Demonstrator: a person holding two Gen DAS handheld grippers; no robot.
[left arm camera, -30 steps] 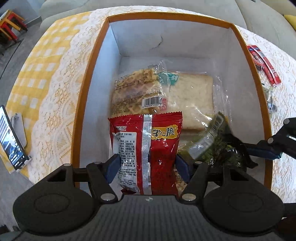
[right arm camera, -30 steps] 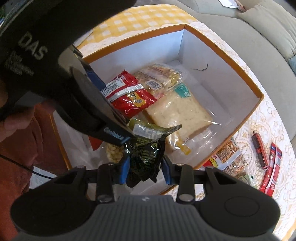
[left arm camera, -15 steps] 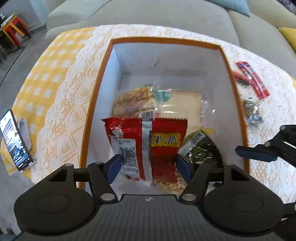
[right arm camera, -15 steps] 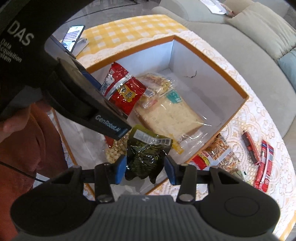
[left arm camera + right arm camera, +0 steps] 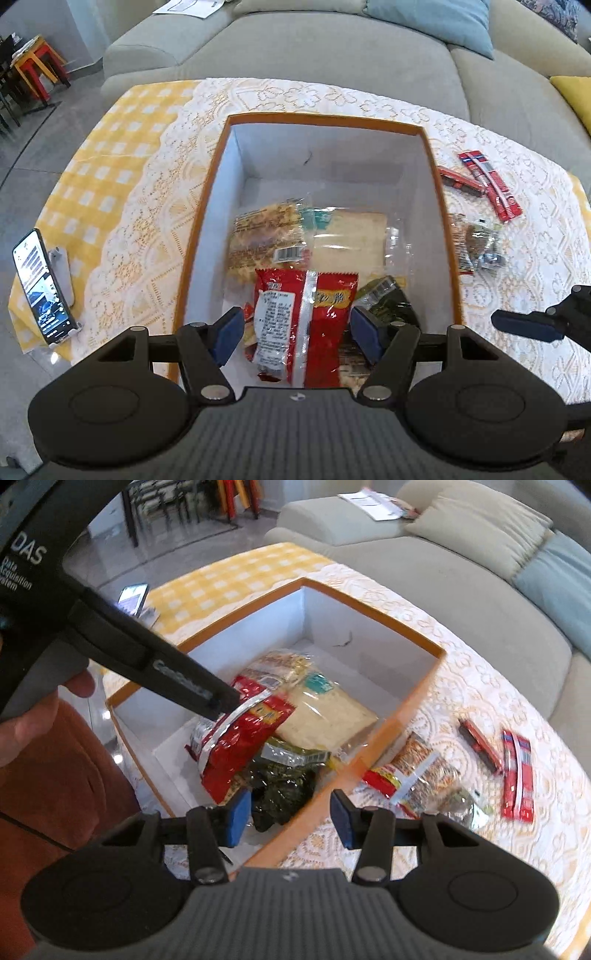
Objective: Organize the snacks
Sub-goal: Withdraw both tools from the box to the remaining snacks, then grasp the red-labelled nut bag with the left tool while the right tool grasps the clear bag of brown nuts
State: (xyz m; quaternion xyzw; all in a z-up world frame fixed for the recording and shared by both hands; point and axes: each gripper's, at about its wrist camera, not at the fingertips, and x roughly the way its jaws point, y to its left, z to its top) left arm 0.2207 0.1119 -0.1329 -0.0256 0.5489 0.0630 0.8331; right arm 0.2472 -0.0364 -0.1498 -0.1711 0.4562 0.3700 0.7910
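Over the near end of the white-lined, orange-rimmed cardboard box, I see my left hand-held gripper spread wide, its blue pads standing off either side of the red foil snack packet with a silver seam; neither pad seems to press on it. From the right wrist view that red foil snack packet lies tilted on top of the other goods in the box, and whether one finger of the left tool touches its upper edge I cannot tell.

My right hand-held gripper is also spread wide and holds nothing; it straddles the box's near orange rim. The dark green crinkled foil pouch lies inside the box, just beside the red packet, beyond the left pad. Deeper in the box sit a clear-wrapped slab of pale bread and a clear bag of yellowish crackers with a barcode.

Outside the box, on the lace-covered desk, lie two red stick packets, a darker red stick, and a clear orange-printed snack bag. A smartphone on a stand stands at the far left.
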